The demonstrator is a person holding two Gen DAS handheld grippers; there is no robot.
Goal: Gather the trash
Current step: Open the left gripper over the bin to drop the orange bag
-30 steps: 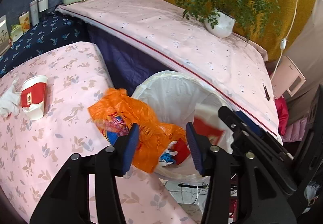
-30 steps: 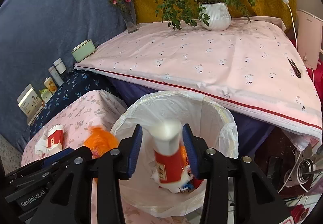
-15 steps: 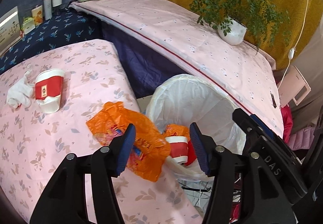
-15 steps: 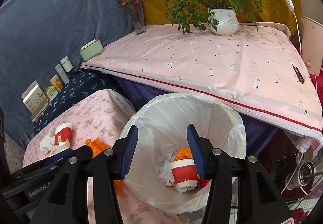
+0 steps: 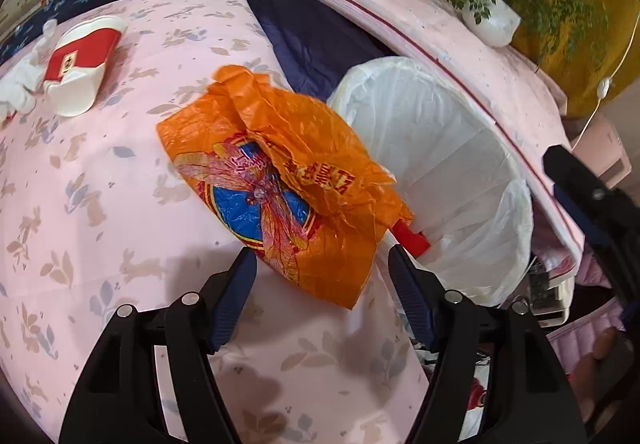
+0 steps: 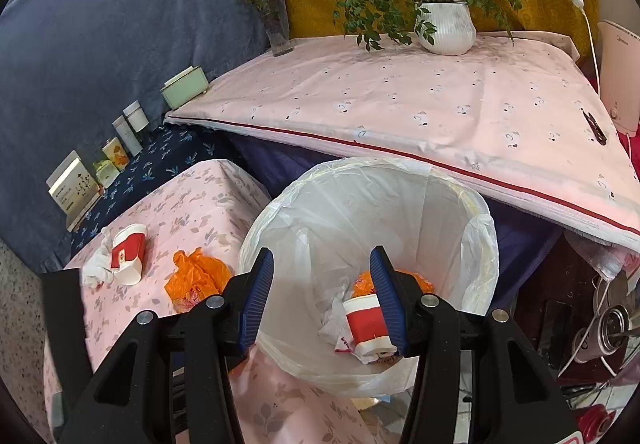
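Left-wrist view: the left gripper [image 5: 322, 280] has its fingers [image 5: 234, 298] spread wide with nothing between them, and the orange bag [image 5: 280, 184] lies just ahead of the tips on the pink table [image 5: 80, 204], its far corner hanging over the table edge toward the bin [image 5: 460, 172]. I'd judge the spread is set to take the crumpled bag from the near side. Its print shows a dragonfly on a blue disc and a strip of yellow characters too creased to read. Beyond the left finger, well apart, a red-and-white cup [image 5: 82, 64] lies on its side touching a white tissue [image 5: 14, 96]; its small label can't be made out. From the right wrist, the right gripper [image 6: 322, 294] is also spread and empty, poised over the bin's mouth, which fits a drop point. Past its tips, down in the liner, lies another cup [image 6: 366, 324] among orange plastic and paper. Farther off, the boxes [image 6: 74, 184] by the blue cloth carry print too small to read.
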